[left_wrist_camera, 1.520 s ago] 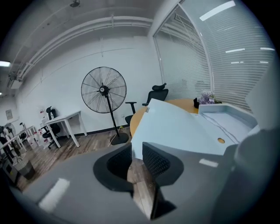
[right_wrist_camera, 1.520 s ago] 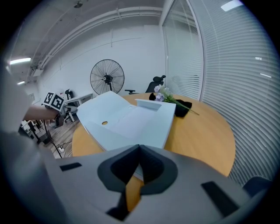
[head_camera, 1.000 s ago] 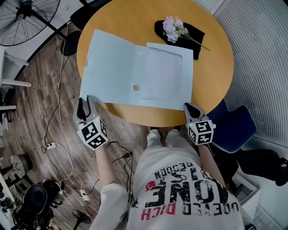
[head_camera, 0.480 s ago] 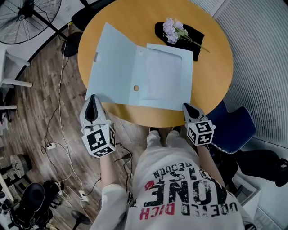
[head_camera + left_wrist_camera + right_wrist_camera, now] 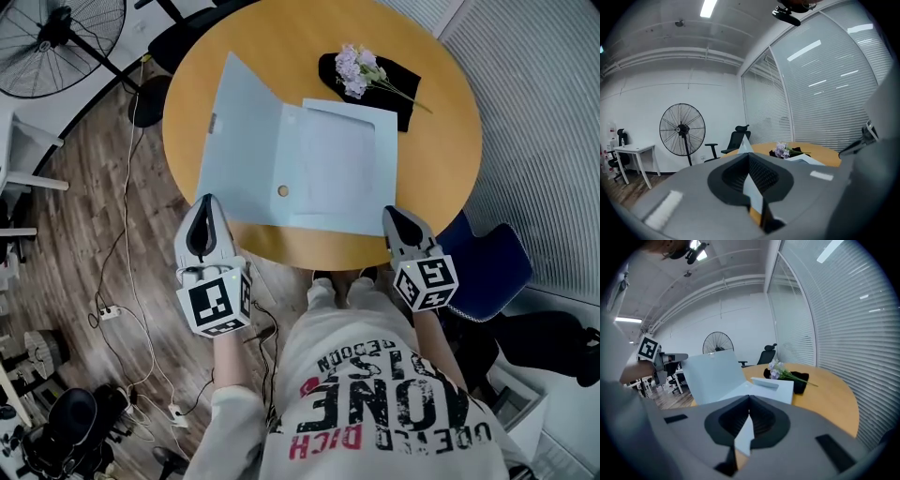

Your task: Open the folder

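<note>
Higher than before, the left cover [image 5: 242, 141] of the pale blue paper folder [image 5: 342, 167] is lifting; left gripper [image 5: 204, 228] and right gripper [image 5: 401, 223] are pinching its near corners (swinging slowly looks wisest).

A round wooden table [image 5: 450, 169] on a plank floor [image 5: 75, 234] strewn with cables [image 5: 111, 311], with a black pedestal fan [image 5: 58, 37], a black office chair [image 5: 737, 138] and a blue chair [image 5: 492, 267] nearby, white walls [image 5: 651, 101], slatted blinds [image 5: 829, 98] and ceiling strip lights [image 5: 708, 7].
</note>
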`<state>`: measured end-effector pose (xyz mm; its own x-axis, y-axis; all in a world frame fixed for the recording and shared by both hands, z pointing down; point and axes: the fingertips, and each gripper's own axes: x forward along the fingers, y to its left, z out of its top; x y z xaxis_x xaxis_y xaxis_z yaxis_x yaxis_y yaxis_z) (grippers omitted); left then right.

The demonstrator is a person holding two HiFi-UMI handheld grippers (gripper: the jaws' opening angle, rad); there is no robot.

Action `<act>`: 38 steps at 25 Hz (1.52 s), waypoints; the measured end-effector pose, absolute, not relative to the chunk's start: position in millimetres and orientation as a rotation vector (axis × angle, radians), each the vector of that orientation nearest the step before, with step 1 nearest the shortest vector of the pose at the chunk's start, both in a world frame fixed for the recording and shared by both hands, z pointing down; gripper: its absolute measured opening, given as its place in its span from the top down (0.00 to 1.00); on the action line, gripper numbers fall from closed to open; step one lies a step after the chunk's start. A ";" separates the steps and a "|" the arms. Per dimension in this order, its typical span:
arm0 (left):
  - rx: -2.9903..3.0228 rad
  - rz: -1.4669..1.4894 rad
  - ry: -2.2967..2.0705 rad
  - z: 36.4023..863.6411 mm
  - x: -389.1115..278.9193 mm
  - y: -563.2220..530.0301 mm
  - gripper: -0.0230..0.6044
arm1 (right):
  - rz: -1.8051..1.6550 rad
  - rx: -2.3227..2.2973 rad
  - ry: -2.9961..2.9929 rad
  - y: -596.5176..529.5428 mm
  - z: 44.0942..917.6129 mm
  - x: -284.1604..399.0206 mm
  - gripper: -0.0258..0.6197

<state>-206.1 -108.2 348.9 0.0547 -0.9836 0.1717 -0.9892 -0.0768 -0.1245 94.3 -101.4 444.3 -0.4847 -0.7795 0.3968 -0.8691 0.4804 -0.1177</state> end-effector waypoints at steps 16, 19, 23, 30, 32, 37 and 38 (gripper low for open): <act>2.483 0.200 -2.029 276.2 -141.2 -106.8 0.95 | 0.334 1.507 -2.560 -104.1 358.7 96.3 0.94; 2.510 0.193 -1.984 271.3 -122.5 -105.6 0.95 | 0.324 1.526 -2.568 -103.3 348.1 99.1 0.94; 2.560 0.155 -1.930 259.4 -95.8 -103.9 0.95 | 0.308 1.544 -2.579 -101.1 334.7 101.3 0.94; 2.574 0.096 -1.877 248.9 -63.3 -95.6 0.95 | 0.282 1.560 -2.634 -94.9 306.2 108.5 0.94; 2.562 0.084 -1.869 250.0 -56.7 -90.4 0.95 | 0.272 1.548 -2.654 -91.0 298.8 108.0 0.94; 2.555 0.087 -1.849 246.6 -37.5 -80.7 0.95 | 0.250 1.535 -2.684 -82.9 279.6 114.5 0.94; 2.554 0.084 -1.845 245.3 -33.7 -80.0 0.95 | 0.253 1.539 -2.688 -82.7 277.0 117.5 0.94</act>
